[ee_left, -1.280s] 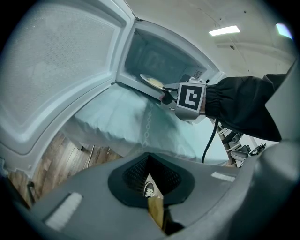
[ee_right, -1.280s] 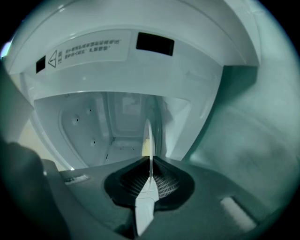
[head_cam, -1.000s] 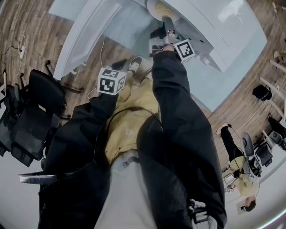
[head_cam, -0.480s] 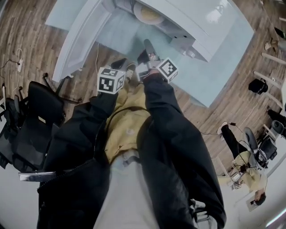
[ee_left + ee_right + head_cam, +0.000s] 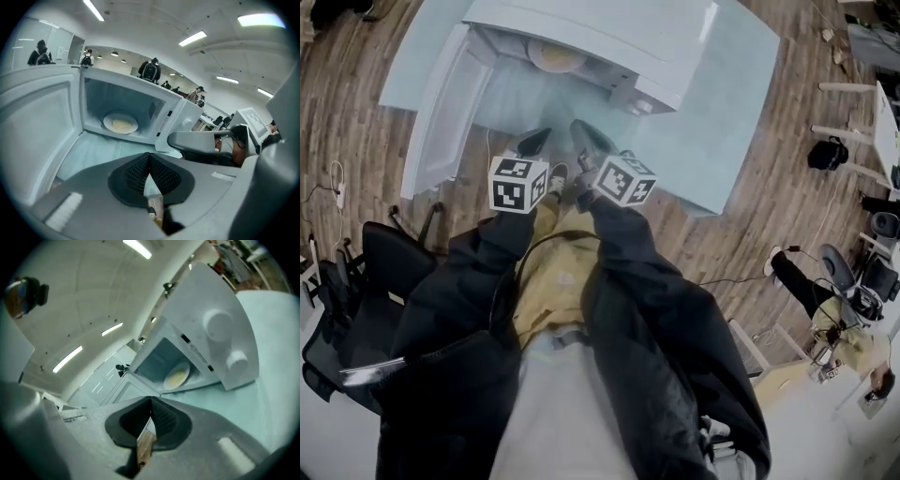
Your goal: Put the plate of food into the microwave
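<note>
White plate of food (image 5: pixel 121 124) inside microwave (image 5: pixel 182 116); left gripper (image 5: pixel 149 158), right gripper (image 5: pixel 151 403) fingers together.

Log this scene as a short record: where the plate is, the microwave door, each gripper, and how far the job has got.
Plate: plate of food lies inside the microwave, on the cavity floor
Door: door stands wide open, on the left in the left gripper view
Left gripper: left gripper has its jaws together, nothing between them, clear of the microwave
Right gripper: right gripper has its jaws together, nothing between them, clear of the microwave
Support: microwave stands on the light blue table
Job: plate in, door not yet shut
</note>
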Demonstrator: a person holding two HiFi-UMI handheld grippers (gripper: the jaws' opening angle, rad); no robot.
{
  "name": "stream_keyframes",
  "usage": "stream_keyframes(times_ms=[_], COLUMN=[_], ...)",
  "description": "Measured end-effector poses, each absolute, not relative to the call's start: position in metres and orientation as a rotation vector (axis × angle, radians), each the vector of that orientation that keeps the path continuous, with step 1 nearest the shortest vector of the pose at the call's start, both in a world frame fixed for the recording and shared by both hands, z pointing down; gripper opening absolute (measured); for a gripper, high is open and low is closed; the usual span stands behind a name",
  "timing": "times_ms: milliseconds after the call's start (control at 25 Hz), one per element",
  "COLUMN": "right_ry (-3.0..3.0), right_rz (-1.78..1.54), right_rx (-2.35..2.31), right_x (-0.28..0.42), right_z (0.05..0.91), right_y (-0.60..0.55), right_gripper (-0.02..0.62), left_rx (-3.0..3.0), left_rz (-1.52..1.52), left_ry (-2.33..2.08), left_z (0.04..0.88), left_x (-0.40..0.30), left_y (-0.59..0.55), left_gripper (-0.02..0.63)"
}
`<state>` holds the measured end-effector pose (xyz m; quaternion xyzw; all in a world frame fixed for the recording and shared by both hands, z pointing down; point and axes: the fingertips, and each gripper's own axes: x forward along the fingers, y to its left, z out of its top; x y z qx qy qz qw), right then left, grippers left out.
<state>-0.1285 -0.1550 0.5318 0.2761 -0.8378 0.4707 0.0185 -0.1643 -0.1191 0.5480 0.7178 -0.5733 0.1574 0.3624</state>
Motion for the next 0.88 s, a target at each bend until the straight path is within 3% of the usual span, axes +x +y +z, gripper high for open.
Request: stream_keyframes(times_ms=[440, 880], right_ry=[-2.851, -2.892], right_rz=[0.624, 0.191], right_rx=[0.981, 1.135], right_x=[-0.116, -0.100], right_z=[0.398, 0.319], right_y=[-0.171, -0.187], right_gripper=[-0.006, -0.006], left_rx=[2.078, 2.247], left_rz=[0.311, 0.238], left_ry=[-1.659, -1.784], left_z=[0.434, 0.356], left_x=[-0.150, -0.140], left_y=[-0.160, -0.182], left_gripper=[-0.005, -0.005])
